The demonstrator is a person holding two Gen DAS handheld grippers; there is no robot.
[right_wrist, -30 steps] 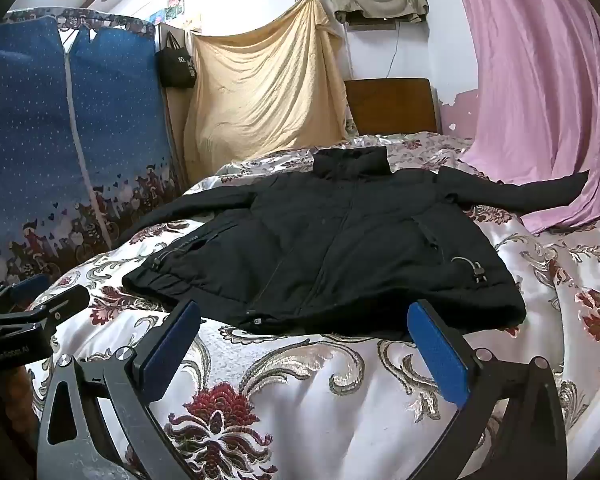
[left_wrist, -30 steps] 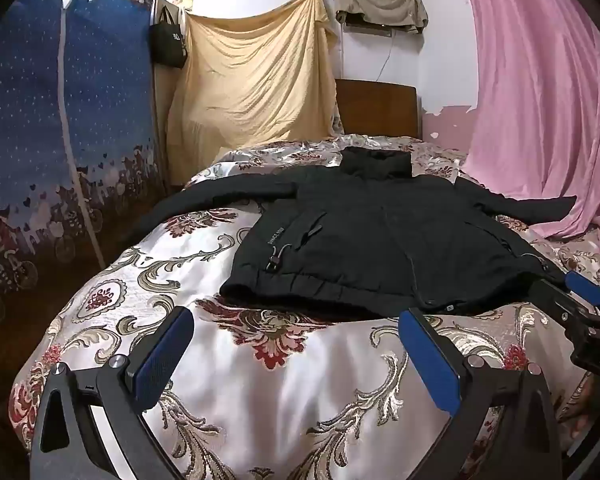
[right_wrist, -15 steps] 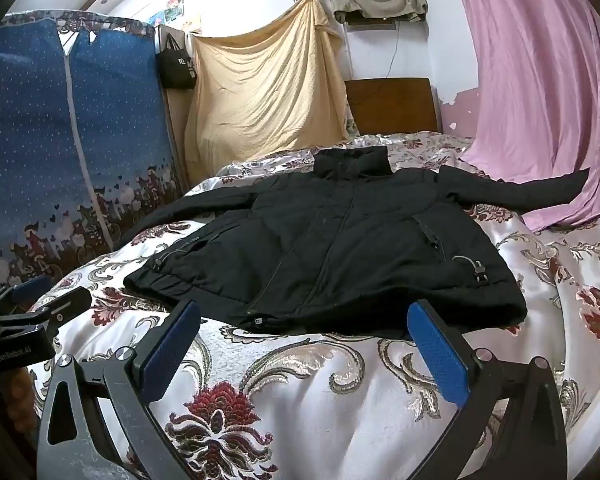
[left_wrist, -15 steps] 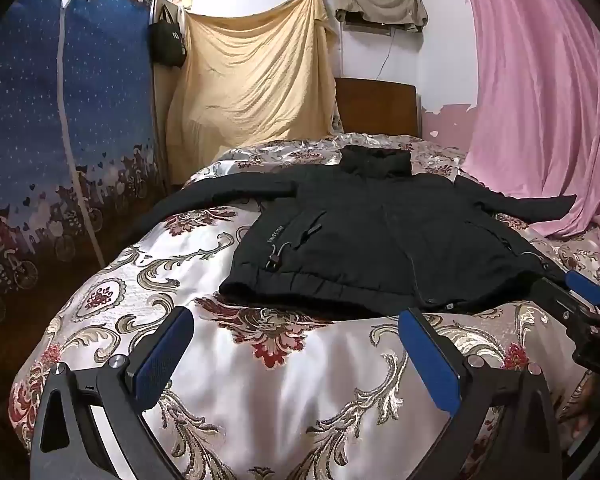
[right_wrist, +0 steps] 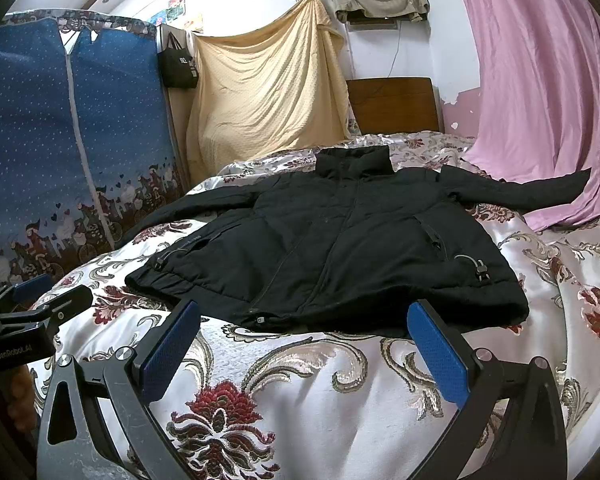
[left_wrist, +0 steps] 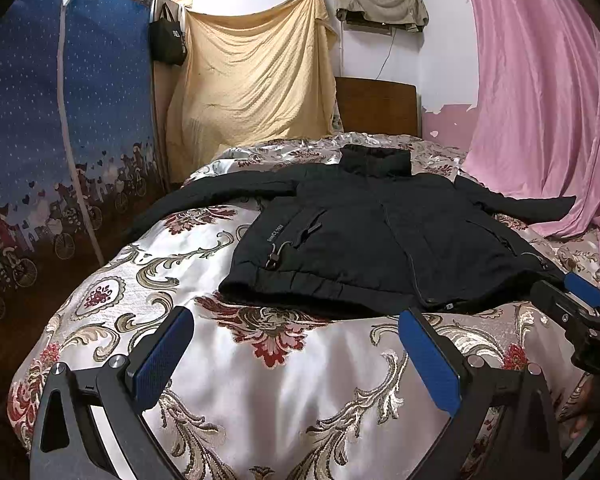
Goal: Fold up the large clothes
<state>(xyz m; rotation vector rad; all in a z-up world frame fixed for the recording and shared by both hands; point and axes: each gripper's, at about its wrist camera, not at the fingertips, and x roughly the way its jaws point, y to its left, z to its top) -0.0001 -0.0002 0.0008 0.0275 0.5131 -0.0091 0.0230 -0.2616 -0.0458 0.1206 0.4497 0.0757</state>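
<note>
Lying flat, zipped, sleeves spread, a black jacket (left_wrist: pixel 372 240) covers the floral bed (left_wrist: pixel 228 360) (pink curtain (left_wrist: pixel 540 100) beside); both left hand-held gripper (left_wrist: pixel 296 344) and right hand-held gripper (right_wrist: pixel 304 336) gape, empty.

Both wrist views look low from the bed's foot, sharing the black jacket (left_wrist: pixel 380 240)
</note>
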